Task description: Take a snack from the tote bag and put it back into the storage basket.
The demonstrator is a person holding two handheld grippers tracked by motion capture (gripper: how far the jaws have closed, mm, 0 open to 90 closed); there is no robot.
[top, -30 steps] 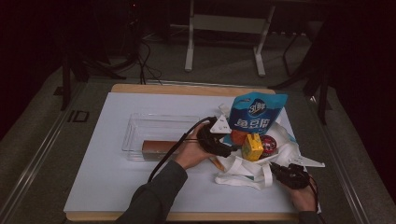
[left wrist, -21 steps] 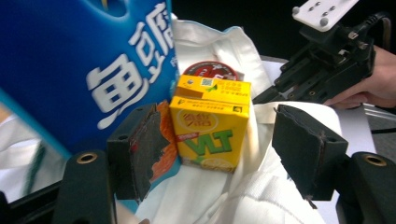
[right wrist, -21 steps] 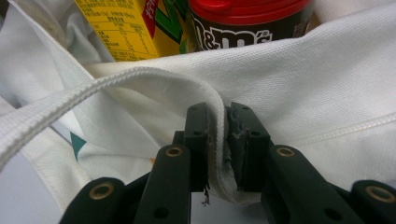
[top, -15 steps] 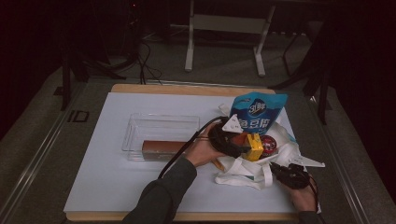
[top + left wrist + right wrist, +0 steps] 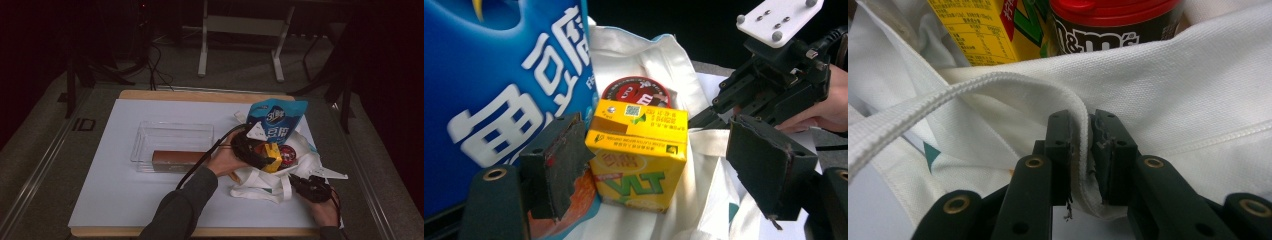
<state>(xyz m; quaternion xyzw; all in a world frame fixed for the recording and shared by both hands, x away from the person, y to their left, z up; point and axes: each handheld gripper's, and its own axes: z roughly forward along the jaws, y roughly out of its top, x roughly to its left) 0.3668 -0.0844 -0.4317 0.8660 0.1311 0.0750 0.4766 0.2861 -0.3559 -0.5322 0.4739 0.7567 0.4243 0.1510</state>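
Table (image 5: pixel 125 200) white-topped, room dark; left gripper (image 5: pixel 659 165) just opened around carton (image 5: pixel 639 160); right gripper (image 5: pixel 1080 160) pinches strap (image 5: pixel 973 90).

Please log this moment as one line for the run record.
left gripper: just opened, around yellow carton | right gripper: shut on bag strap

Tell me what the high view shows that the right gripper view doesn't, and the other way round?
The high view takes in the white table, a clear tray with a brown box in it, the blue pouch and the left gripper, open at the yellow carton. The right gripper view alone makes plain that the right gripper is shut on the bag strap, which runs between its pads. Both show the white tote bag, the yellow carton and the red-lidded candy tub.
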